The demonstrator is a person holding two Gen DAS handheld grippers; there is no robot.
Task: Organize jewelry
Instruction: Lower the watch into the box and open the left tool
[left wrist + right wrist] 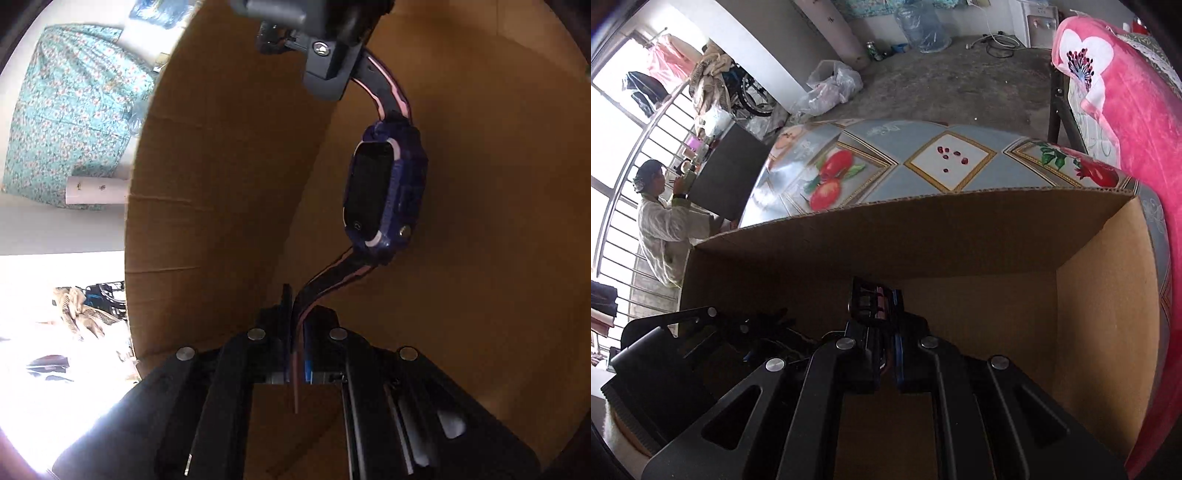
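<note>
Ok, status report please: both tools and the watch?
Left tool shut on watch strap. Right tool shut on other strap end. Watch over cardboard box. Nothing in the way.

Concrete floor (979, 85), barred window (624, 122) w/ bright daylight.

Your left gripper (295, 314) points steeply down, its jaws closed on the end of the watch strap (325, 280). Your right gripper (882, 306) also tilts steeply down, and its jaws are clamped tight on the strap's other end. In the left wrist view the right gripper comes in from the top edge; in the right wrist view the left one sits low on the left.
</note>
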